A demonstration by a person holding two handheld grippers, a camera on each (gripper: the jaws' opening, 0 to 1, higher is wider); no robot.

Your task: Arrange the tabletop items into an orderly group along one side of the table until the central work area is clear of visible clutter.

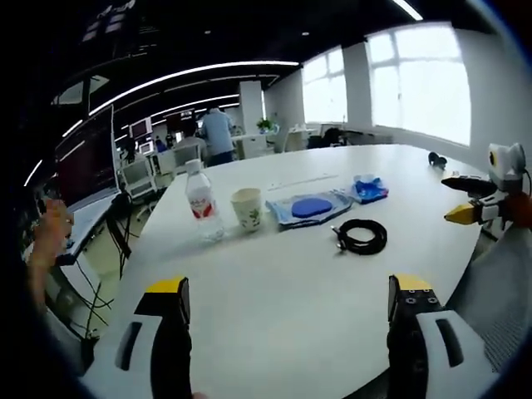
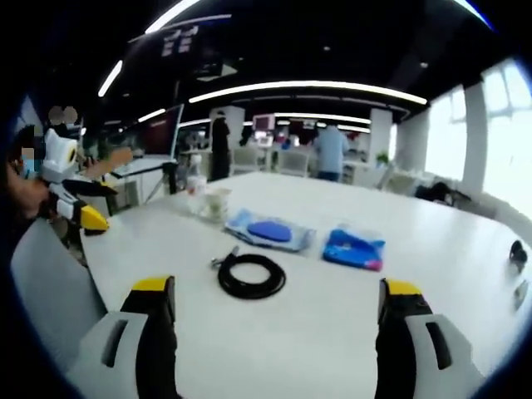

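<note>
Two containers side by side: capped bottle, paper cup, contents unseen; both grippers' fingers released.

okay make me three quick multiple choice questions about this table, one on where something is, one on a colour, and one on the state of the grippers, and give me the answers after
1. Where is the paper cup?
A. Right beside the bottle
B. Inside the cable coil
C. On the floor

2. What colour is the coiled cable?
A. White
B. Black
C. Red

3. How do the left gripper and the right gripper stand?
A. Both shut on the cup
B. One holds the bottle
C. Both open, holding nothing

Answers:
1. A, since the cup stands next to the bottle on the white table.
2. B, the coil is a dark black ring against the white top.
3. C, each view shows its yellow-tipped jaws wide apart with bare table between them.
</note>
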